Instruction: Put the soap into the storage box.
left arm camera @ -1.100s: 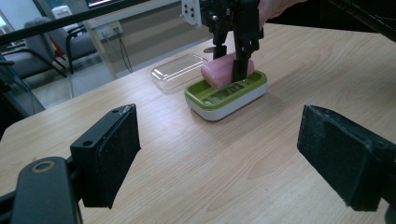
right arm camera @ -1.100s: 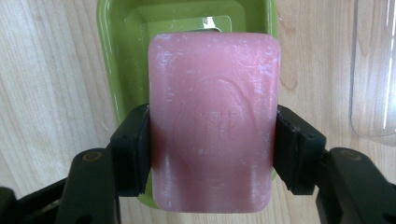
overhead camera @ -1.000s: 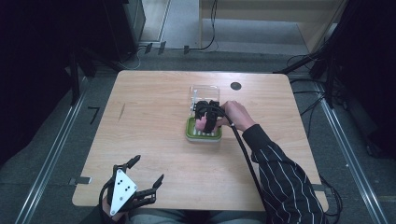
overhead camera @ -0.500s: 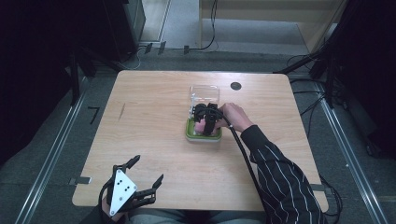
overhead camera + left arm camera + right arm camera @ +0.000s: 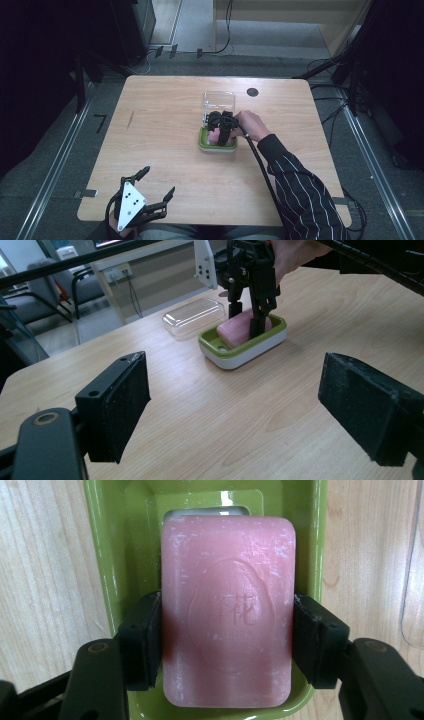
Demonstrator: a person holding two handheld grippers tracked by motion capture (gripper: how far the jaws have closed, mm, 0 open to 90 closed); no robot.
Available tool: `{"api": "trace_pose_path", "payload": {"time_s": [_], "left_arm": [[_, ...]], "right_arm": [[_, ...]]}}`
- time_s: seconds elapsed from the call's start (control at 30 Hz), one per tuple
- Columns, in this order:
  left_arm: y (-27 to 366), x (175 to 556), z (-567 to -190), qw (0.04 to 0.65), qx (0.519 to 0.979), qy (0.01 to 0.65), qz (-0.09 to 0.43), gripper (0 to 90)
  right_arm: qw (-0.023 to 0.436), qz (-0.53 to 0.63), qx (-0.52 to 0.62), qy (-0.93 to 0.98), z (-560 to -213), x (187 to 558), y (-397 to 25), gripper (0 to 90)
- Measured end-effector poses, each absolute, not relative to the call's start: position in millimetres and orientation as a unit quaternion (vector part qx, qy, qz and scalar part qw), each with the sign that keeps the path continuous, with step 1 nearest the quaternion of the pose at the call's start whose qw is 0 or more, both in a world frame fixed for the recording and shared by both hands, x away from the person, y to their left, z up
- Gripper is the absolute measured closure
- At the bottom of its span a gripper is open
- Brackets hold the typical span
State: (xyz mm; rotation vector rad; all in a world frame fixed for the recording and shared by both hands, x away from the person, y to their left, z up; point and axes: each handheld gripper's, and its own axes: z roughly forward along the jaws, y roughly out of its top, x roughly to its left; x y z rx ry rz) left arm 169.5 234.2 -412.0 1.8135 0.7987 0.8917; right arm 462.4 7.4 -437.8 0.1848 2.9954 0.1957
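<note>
A pink soap bar point(image 5: 227, 580) lies in a green soap dish point(image 5: 107, 545) near the middle of the table. My right gripper point(image 5: 227, 640) reaches down into the dish, its two pads pressed against the long sides of the soap. From above, the right gripper point(image 5: 222, 131) covers most of the dish point(image 5: 217, 148). The left gripper view shows the soap point(image 5: 239, 329), the dish point(image 5: 240, 352) and the right gripper point(image 5: 246, 322) beyond its own jaws. My left gripper point(image 5: 157, 181) hovers open at the table's front left edge, nothing between its jaws point(image 5: 235, 410).
A clear plastic lid point(image 5: 219, 99) lies on the table just behind the dish, touching its far end. A small black round port point(image 5: 252, 92) sits in the tabletop to the right of the lid. Metal rails and cables run along the floor around the table.
My right gripper has sunk a little toward the near end of the dish. The left gripper has stayed where it was.
</note>
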Motion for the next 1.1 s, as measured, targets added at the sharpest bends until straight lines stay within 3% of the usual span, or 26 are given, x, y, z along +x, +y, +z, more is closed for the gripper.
{"api": "trace_pose_path", "payload": {"time_s": [0.47,1.1], "left_arm": [[234,170,-412,0.466,0.738,0.326,0.363,13.6],[231,171,-412,0.470,0.739,0.320,0.362,13.7]], "right_arm": [[0.076,0.075,0.067,0.992,-425,461,3,37.5],[0.072,0.082,0.129,0.986,-398,437,-10,15.4]]}}
